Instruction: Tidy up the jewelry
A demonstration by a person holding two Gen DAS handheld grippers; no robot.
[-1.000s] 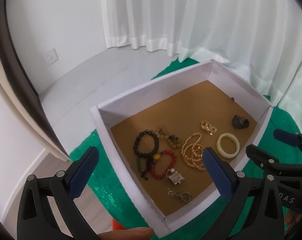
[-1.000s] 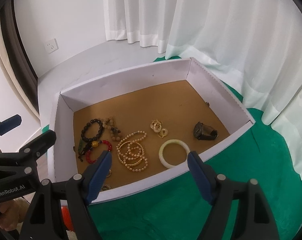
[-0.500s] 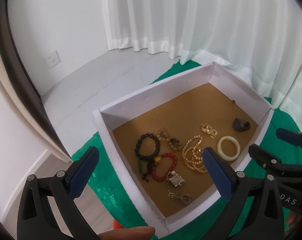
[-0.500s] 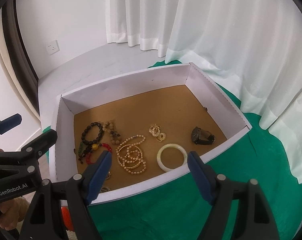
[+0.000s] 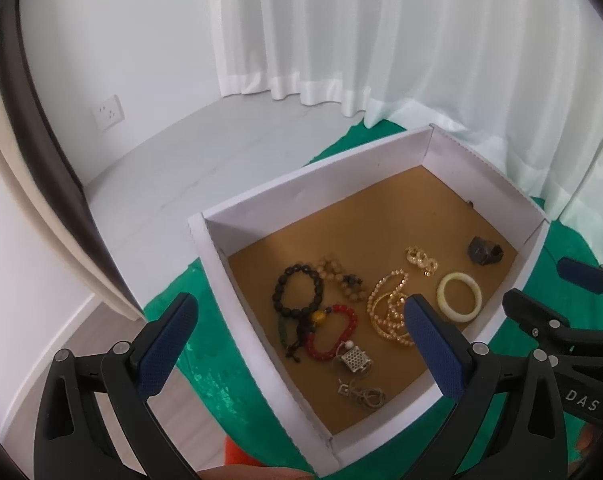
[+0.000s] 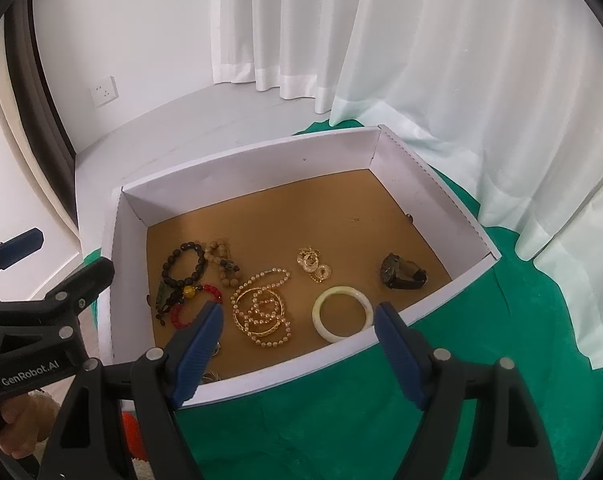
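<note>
Green cloth is covering the worktop; we are finding the jade bangle [image 6: 342, 313] lying flat just beyond the right gripper [image 6: 297, 322], nearer it than the left gripper [image 5: 301, 322]; both fingers are standing wide, empty.

We see both views evenly bright, lit by soft daylight coming through the white curtains [image 5: 381, 40], which are close to washed out. Shadows are faint: the box [image 6: 237, 176] walls cast only a soft shade on its brown floor. No hard glare shows anywhere. Fisheye distortion bends the wall and floor lines strongly toward the edges, and black vignette fills the corners. The centre is fairly sharp, though the small jewelry [image 5: 393, 308] looks slightly soft and grainy. We find no motion blur in either view.
</note>
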